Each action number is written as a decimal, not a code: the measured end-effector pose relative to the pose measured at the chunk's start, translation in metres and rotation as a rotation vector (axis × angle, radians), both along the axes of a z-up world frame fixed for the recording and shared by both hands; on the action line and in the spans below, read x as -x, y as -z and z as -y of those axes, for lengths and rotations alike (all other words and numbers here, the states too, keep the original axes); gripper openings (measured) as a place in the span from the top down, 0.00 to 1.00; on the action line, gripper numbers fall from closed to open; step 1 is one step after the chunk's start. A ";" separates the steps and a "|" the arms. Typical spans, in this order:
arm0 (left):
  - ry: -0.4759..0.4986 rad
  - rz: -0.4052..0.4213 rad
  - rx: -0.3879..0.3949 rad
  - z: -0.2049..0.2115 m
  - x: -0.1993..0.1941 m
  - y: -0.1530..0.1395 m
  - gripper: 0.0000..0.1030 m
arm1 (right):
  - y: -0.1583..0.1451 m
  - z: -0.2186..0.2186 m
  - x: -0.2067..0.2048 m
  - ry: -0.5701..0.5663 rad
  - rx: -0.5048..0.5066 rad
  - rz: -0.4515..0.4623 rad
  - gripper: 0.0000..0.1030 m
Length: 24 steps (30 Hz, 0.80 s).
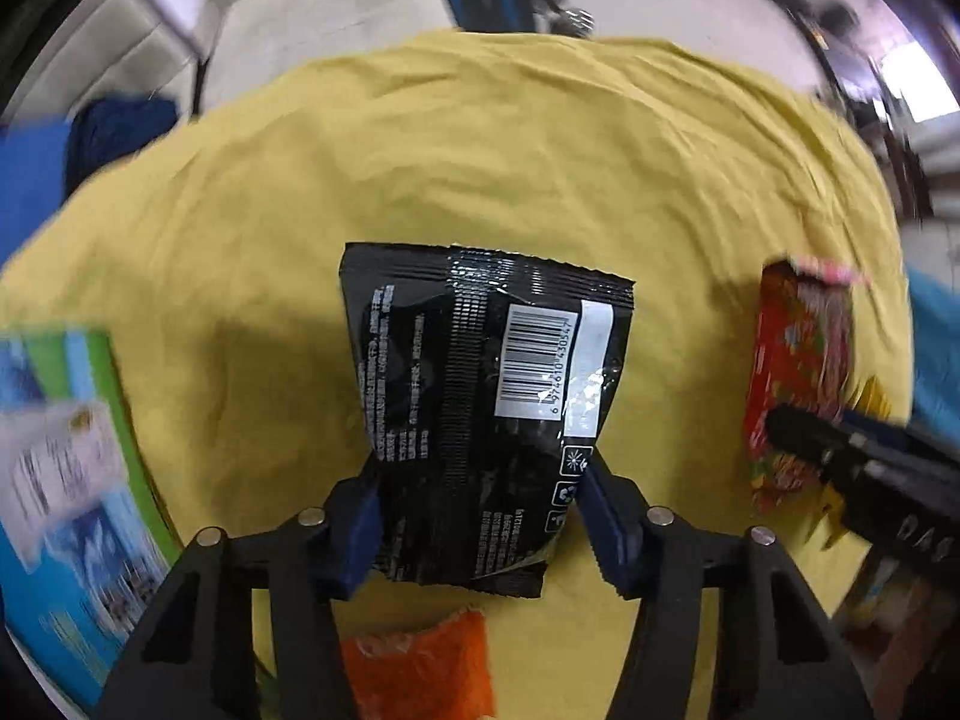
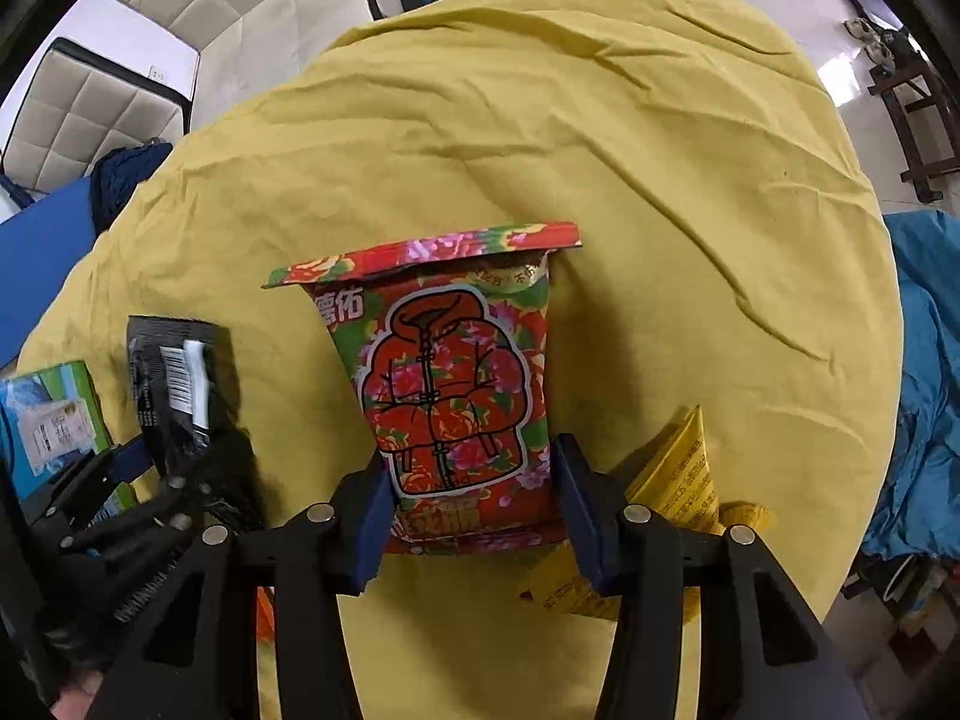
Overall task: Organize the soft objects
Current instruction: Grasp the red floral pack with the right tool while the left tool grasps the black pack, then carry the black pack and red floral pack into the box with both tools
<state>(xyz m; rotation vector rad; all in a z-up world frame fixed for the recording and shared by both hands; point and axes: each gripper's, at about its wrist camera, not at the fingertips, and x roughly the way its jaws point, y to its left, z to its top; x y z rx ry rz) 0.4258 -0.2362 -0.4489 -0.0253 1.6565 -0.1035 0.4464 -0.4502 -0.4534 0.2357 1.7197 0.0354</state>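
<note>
Black pouch [image 1: 486,414] and red floral pouch [image 2: 462,396] held upright.

Left gripper [image 1: 480,516] and right gripper [image 2: 471,510], fingers clamped, side by side.

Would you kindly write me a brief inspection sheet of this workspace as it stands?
Surface: round table under a wrinkled yellow cloth.
Job's things: black snack packet; red floral packet; yellow packet lying on the cloth.
Clutter: blue-green box at the left edge; orange sponge-like piece.
Grippers: left gripper shut on the black packet; right gripper shut on the floral packet.
Cables: nothing seen.
Surroundings: quilted white cushion, blue fabric, pale floor.
</note>
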 end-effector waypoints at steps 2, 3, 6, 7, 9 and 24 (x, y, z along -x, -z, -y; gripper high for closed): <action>-0.056 -0.004 0.019 -0.008 0.006 -0.003 0.47 | -0.001 -0.010 0.006 -0.036 -0.003 -0.014 0.51; -0.079 -0.013 0.033 -0.012 0.010 -0.002 0.47 | -0.002 -0.015 0.008 -0.055 -0.005 -0.018 0.51; -0.103 -0.028 0.039 -0.018 0.018 0.004 0.45 | 0.000 -0.020 0.011 -0.069 -0.002 -0.014 0.50; -0.095 -0.037 0.037 -0.018 0.021 0.008 0.44 | 0.003 -0.019 0.010 -0.059 -0.006 -0.017 0.49; -0.066 -0.023 0.028 -0.013 0.024 0.010 0.42 | 0.008 -0.020 0.012 -0.040 -0.013 -0.025 0.48; -0.016 0.050 -0.044 0.011 0.046 -0.012 0.50 | 0.004 -0.053 0.018 -0.044 0.072 0.040 0.55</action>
